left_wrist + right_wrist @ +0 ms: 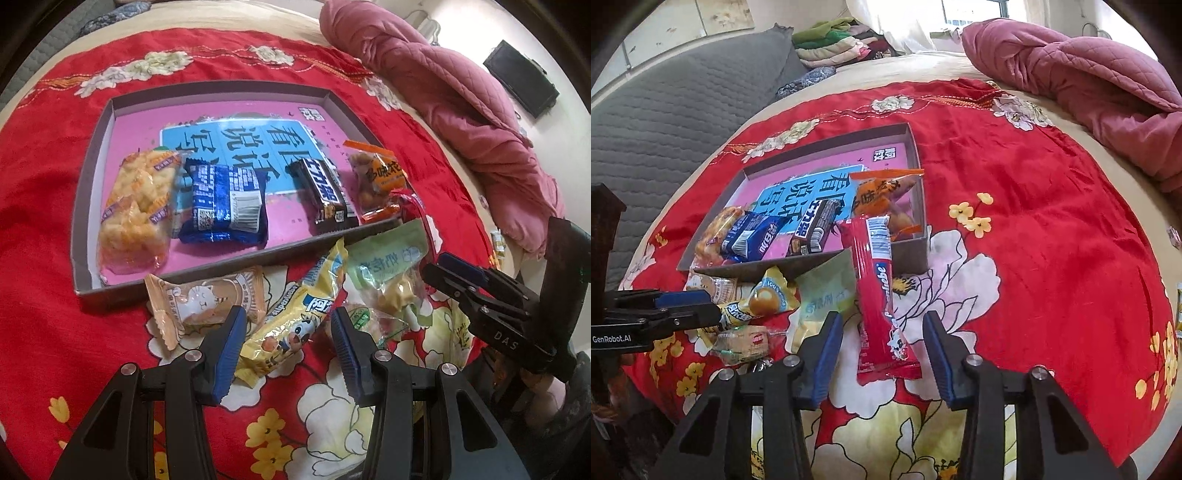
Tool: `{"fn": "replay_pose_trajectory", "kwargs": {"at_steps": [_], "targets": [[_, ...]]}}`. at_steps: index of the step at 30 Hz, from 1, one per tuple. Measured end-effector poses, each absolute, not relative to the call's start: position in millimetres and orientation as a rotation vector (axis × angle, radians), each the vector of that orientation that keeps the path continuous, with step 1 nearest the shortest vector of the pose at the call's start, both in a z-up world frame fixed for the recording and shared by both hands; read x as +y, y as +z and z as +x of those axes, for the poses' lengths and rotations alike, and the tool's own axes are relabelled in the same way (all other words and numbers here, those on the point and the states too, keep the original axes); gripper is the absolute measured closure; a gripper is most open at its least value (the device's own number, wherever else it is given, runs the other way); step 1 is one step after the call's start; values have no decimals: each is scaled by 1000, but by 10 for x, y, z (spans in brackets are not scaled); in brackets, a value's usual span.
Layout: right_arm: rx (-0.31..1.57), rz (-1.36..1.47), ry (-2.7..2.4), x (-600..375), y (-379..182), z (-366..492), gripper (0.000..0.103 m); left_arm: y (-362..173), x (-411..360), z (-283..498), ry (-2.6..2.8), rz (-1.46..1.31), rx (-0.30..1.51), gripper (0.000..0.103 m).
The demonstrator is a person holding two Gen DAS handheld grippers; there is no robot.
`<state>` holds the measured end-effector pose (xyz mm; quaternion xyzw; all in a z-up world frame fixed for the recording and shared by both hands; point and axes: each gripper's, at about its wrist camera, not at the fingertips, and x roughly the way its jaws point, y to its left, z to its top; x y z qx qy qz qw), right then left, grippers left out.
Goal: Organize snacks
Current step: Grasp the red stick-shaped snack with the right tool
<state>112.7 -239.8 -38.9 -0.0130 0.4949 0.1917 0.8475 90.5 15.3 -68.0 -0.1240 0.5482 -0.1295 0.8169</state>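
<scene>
A red floral cloth (1052,221) covers the bed, a crumpled pink quilt (1089,81) (quilted) behind it

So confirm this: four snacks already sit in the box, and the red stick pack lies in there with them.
Wrong on the red stick pack: the right wrist view shows it lying on the red floral cloth, its far end propped against the box, between the open right gripper fingers. Four snacks do sit in the box.
</scene>
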Motion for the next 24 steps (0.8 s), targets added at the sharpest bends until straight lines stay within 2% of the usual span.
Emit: {"fn": "replay_pose_trajectory", "kwargs": {"at_steps": [9,15,24], "targets": [[1045,-64,435,-2333,-452,1136,66,-754,99,913,-285,-258,1187,54],[1032,-120,443,-2267,-506,1166,78,-799,77,940,-295,-259,1200,54],[1031,-106,461,-2257,-575,1250,79,-835,78,950,-304,-268,1203,54]]}}
